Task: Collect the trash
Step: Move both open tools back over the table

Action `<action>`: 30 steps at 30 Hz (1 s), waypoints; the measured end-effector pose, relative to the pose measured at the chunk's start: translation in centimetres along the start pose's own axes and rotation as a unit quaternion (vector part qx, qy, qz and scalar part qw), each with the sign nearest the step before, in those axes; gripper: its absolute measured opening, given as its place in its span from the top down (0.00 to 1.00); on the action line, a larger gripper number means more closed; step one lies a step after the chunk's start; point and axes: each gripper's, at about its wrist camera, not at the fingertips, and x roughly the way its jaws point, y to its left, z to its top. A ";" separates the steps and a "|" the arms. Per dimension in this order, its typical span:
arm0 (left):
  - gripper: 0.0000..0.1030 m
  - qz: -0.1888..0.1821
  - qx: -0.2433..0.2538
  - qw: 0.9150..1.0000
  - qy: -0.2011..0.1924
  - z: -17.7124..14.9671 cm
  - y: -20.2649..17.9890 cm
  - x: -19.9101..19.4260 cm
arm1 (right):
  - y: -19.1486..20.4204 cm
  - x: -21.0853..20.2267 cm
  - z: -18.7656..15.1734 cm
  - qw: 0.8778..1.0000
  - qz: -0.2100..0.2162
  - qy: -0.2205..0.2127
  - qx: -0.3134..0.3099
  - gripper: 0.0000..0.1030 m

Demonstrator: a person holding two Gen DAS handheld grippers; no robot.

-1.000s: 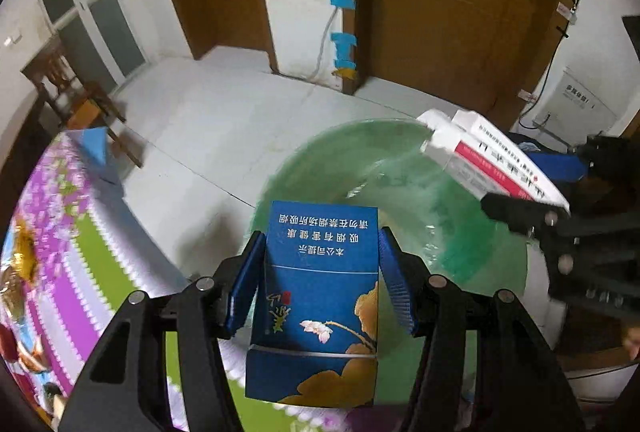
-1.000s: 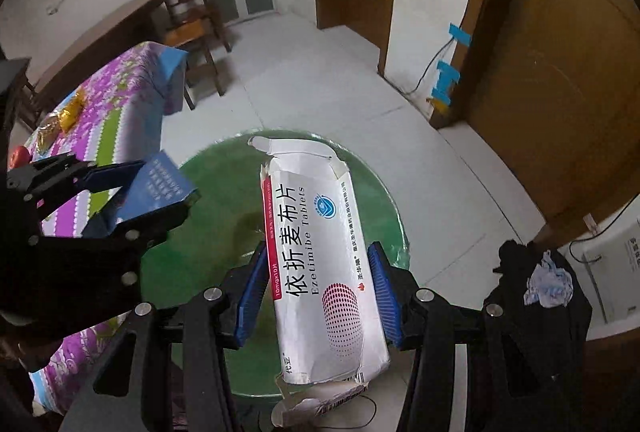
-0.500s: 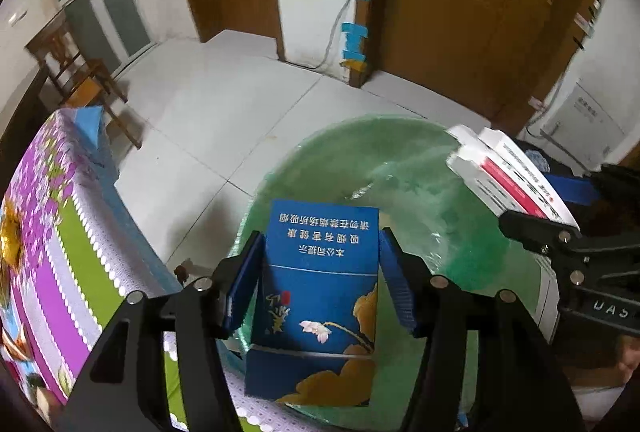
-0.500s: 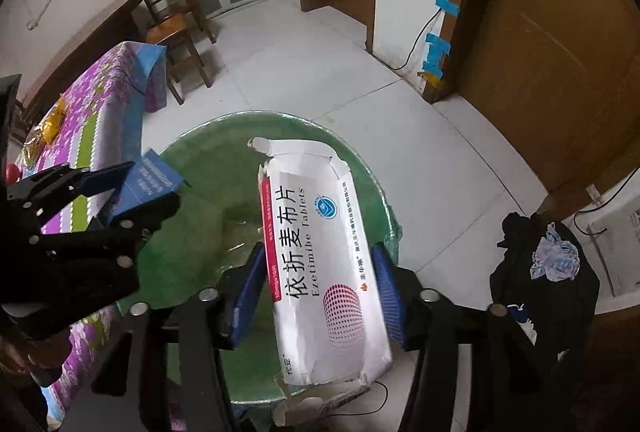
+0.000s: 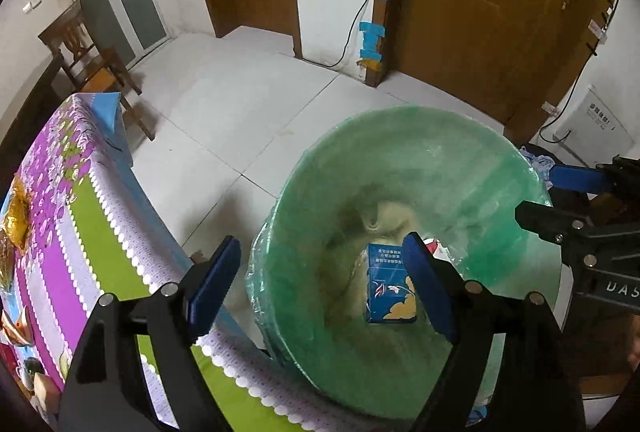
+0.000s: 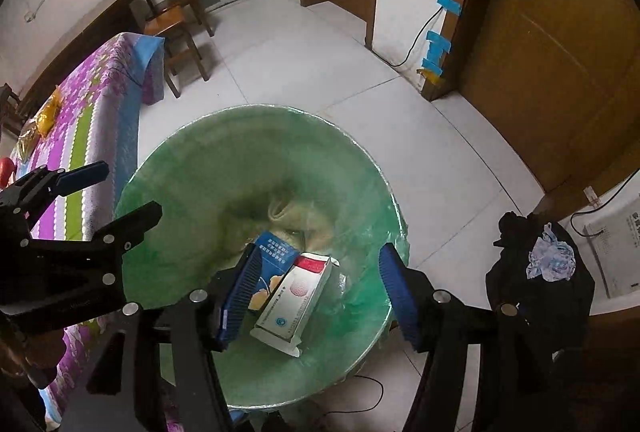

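Claws: left claw [image 5: 320,288] and right claw [image 6: 316,294] are opening, both empty; blue box [image 5: 390,284] and white box [image 6: 294,302] lie in bin [image 6: 168,160]. Risk: lowered fingers could snag liner

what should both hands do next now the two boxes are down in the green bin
Probably lift both grippers clear and go for more trash. The blue box and white box lie inside the bin; the left gripper and right gripper are opening, holding nothing.
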 end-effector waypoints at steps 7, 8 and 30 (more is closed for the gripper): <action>0.23 0.023 -0.018 0.999 -0.013 -1.5 1.6 -1.1 | 0.5 -0.2 -0.5 1.000 -0.006 -0.008 0.003 0.39; 0.23 0.033 -0.020 0.999 -0.016 -1.9 1.8 -1.4 | 0.6 -0.3 -0.6 1.000 -0.008 -0.013 0.004 0.39; 0.20 0.196 -0.183 0.960 -0.078 -20.1 14.4 -13.9 | 18.4 -8.7 -7.1 0.952 0.082 -0.289 -0.067 0.39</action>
